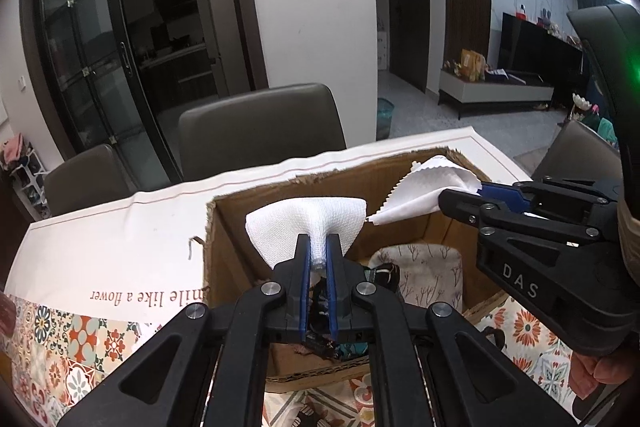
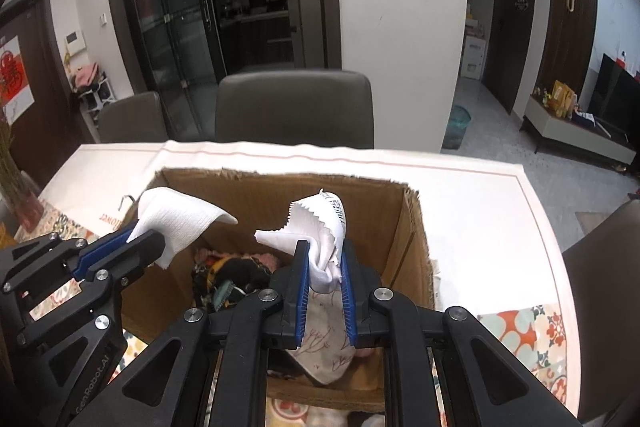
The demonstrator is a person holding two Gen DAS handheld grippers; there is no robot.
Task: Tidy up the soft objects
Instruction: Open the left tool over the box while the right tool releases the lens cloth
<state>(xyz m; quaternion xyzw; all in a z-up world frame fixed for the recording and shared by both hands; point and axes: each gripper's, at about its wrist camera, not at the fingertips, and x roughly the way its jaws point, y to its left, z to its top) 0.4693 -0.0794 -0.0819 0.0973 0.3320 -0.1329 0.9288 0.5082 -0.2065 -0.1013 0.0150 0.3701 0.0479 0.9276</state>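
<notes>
Left tool [image 1: 319, 245] clamped on a white gauze-like cloth [image 1: 306, 221], held above the open cardboard box [image 1: 240, 227] on the bench [image 1: 120, 239]. Right tool [image 2: 324, 267] pinching a crumpled white wipe [image 2: 320, 227] (zigzag edge) over the same box, other fabrics [image 2: 232, 275] inside.

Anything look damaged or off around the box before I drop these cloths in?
The cardboard box has a ragged, torn top rim, frayed along its far edge; its flaps look ripped off. Otherwise nothing stands out: both white cloths are clamped above it, nothing spilled.
</notes>
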